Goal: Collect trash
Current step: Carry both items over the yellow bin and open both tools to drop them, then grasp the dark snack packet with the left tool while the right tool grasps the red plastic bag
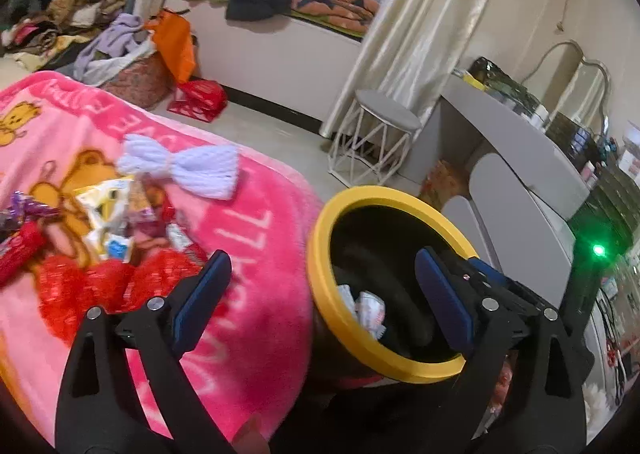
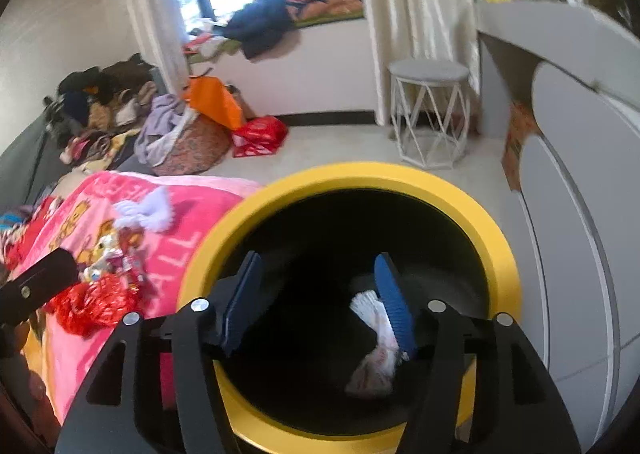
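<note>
A black bin with a yellow rim (image 1: 332, 306) (image 2: 360, 174) stands beside the bed. White crumpled wrappers (image 1: 370, 310) (image 2: 376, 338) lie inside it. My right gripper (image 2: 316, 298) is open and empty right above the bin's mouth. My left gripper (image 1: 320, 290) is open and empty, straddling the bin's near rim and the pink blanket (image 1: 256, 294). Several wrappers (image 1: 108, 210) (image 2: 108, 254) and a red crinkled wrapper (image 1: 104, 286) (image 2: 96, 302) lie on the blanket. A white knitted bow (image 1: 180, 168) (image 2: 148, 210) lies beyond them.
A grey stool (image 1: 376, 138) (image 2: 430, 114) stands on the floor beyond the bin. A grey vanity desk (image 1: 516, 158) (image 2: 580, 214) is at the right. Clothes piles (image 1: 72, 14), a floral basket (image 2: 192, 146) and red bags (image 1: 200, 100) sit by the window bench.
</note>
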`<state>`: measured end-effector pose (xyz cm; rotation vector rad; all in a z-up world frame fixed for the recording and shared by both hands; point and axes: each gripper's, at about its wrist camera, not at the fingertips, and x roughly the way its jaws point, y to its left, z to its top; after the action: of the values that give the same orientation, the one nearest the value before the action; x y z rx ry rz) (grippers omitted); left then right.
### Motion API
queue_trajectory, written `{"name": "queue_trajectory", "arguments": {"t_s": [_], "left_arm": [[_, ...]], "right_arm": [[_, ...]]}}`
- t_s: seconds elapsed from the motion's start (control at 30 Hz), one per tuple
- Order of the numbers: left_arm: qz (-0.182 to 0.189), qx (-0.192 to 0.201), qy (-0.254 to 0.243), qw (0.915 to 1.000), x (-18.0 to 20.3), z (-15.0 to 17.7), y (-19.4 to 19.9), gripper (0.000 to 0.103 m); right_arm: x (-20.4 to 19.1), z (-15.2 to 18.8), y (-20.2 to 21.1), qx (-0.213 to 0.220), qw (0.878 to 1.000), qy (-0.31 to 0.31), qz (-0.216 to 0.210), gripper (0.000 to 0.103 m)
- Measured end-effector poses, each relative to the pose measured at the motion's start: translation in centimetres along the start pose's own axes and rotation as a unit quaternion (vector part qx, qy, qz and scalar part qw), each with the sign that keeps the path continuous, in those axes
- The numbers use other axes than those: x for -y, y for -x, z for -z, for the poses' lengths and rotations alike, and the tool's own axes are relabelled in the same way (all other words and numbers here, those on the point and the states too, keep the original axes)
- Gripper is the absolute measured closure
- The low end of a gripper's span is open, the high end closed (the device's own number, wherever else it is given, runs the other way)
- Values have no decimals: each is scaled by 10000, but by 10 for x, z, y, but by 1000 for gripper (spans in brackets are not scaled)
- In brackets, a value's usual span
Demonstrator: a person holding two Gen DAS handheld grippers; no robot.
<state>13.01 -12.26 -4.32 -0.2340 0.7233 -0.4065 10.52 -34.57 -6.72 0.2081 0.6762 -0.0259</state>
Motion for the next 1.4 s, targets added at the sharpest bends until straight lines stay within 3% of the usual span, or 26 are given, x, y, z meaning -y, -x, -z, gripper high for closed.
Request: {"name": "queue_trajectory", "arguments": {"t_s": [0.03, 0.17, 0.6, 0.9, 1.4], "left_arm": [[-23, 26, 12, 10000, -3, 0, 4, 11], [-133, 148, 81, 9998, -13, -2, 16, 11], [-694, 625, 191, 9954, -47, -1, 59, 11], [-1292, 936, 232, 9869, -77, 2, 86, 11], [-1816, 1142, 614, 9748, -131, 8, 120, 11]], "right_arm": [[-6, -1, 2, 53, 10000, 73, -31, 44], [-28, -1, 12, 280, 9987, 337, -247, 35], [-86, 6, 37, 776, 9867, 1278, -640, 24], [-122, 13, 39, 747, 9800, 1599, -916, 22], [-190, 26, 38, 542, 9638, 2159, -1466, 20]]}}
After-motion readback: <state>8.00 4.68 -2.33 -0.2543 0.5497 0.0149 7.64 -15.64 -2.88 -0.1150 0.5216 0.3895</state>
